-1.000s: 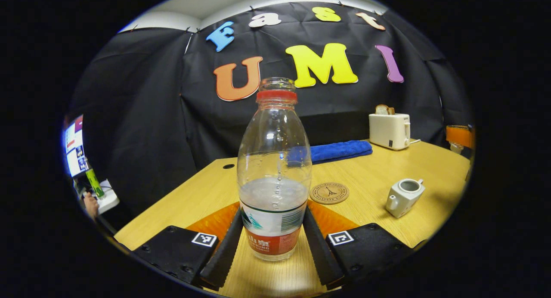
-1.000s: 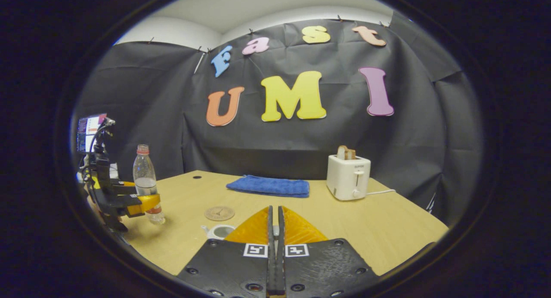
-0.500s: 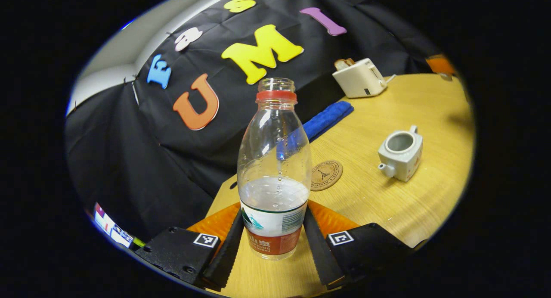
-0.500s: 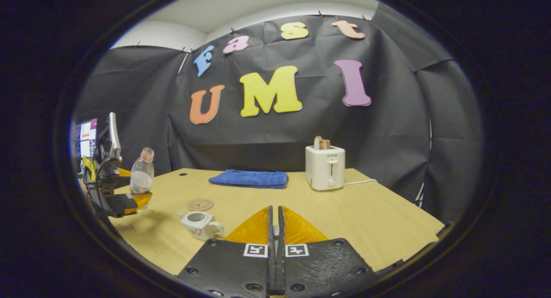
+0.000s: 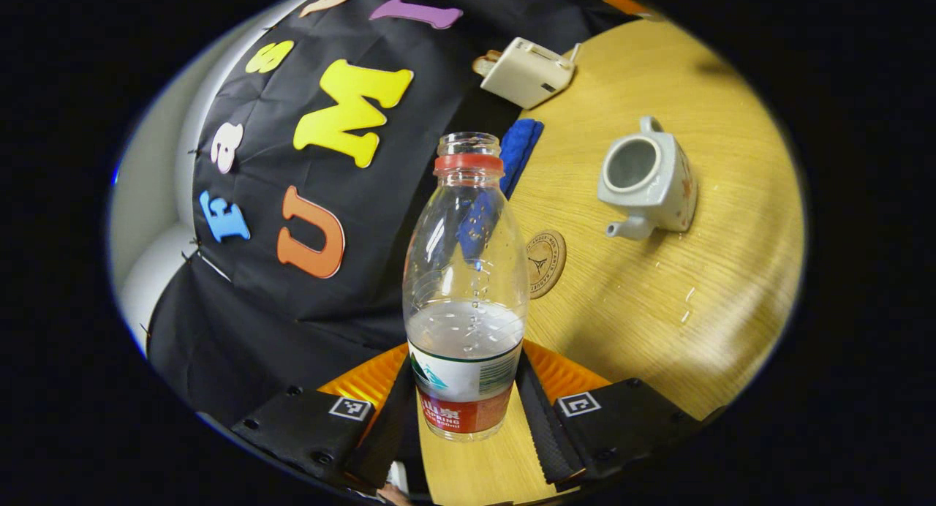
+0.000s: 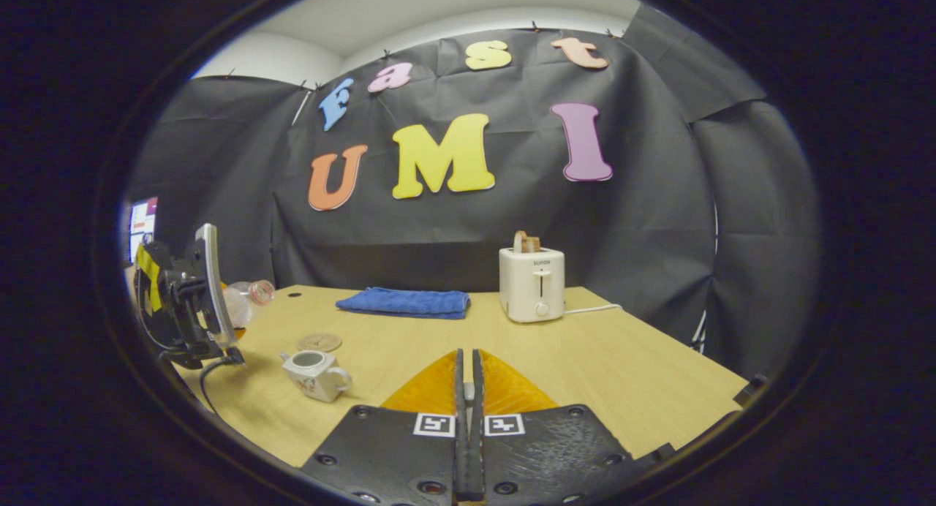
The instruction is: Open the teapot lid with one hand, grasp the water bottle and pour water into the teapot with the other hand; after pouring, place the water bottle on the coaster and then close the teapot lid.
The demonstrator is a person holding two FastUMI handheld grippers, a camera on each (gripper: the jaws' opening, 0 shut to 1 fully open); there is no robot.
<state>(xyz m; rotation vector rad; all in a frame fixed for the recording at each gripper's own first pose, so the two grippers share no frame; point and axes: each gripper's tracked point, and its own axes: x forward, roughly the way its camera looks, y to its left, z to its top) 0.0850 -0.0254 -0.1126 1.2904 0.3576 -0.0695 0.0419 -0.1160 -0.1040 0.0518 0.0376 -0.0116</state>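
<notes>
My left gripper (image 5: 465,393) is shut on the labelled lower part of a clear water bottle (image 5: 466,257) with a red neck ring, no cap and water in its lower third. The bottle is tipped over sideways, its mouth aimed toward the white teapot (image 5: 647,180), which stands open to the right. A round coaster (image 5: 545,263) lies between them. In the right gripper view, the tilted bottle (image 6: 245,301) sits in the left gripper (image 6: 191,301) above and left of the teapot (image 6: 314,374). My right gripper (image 6: 468,360) is shut, a pale sliver of the lid pinched between its fingers.
A white toaster (image 6: 531,283) with its cord and a folded blue towel (image 6: 404,302) stand at the back of the wooden table (image 6: 629,374). A few water drops (image 5: 687,295) lie on the wood near the teapot. A monitor (image 6: 142,224) glows at the far left.
The left gripper has rolled the bottle from upright to nearly sideways and carried it closer to the teapot. The right gripper has stayed shut, drifting slightly right.
</notes>
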